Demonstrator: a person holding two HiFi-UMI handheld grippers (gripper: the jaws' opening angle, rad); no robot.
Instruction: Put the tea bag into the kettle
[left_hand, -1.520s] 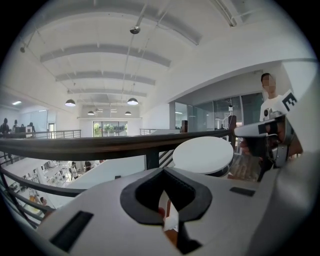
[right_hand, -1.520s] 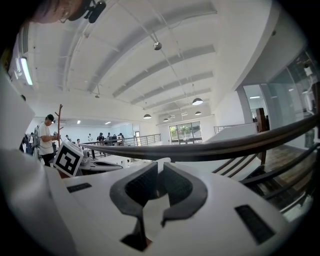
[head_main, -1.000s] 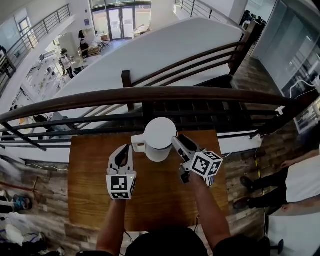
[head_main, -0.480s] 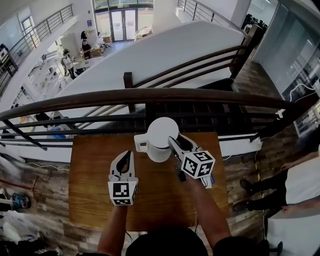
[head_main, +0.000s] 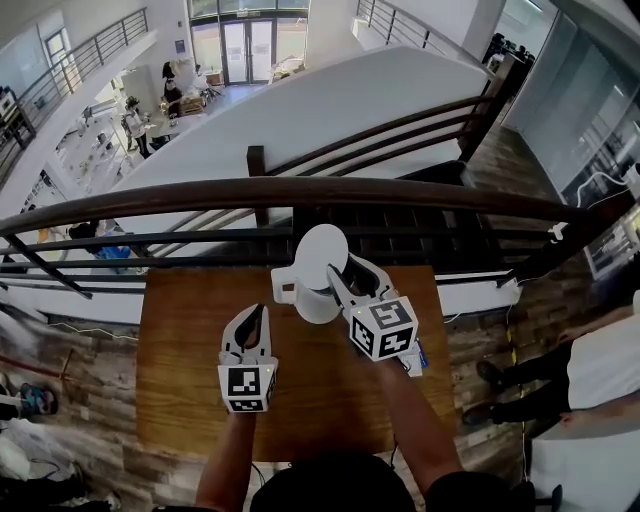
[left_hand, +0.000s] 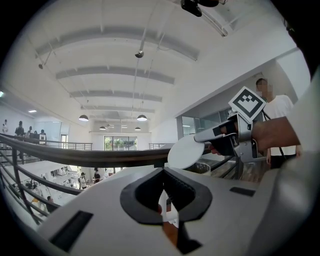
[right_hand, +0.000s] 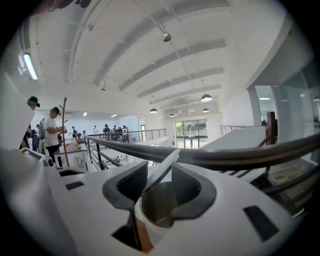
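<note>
Head view shows a white kettle (head_main: 312, 305) standing at the far edge of the wooden counter (head_main: 180, 350). Its round lid (head_main: 320, 250) is tilted up off the mouth. The right gripper (head_main: 345, 270) reaches in from the kettle's right. Its jaws have just been closing, and they grip the lid by its edge. Right gripper view looks past the lid, edge-on between the jaws, into the open kettle (right_hand: 160, 205), whose inside shows as a dim grey-brown hollow. The left gripper (head_main: 252, 315) hovers over the counter just left of the kettle. Its jaws are closed on a small white scrap with a red mark, apparently the tea bag (left_hand: 164, 207), though it is too small to be certain.
</note>
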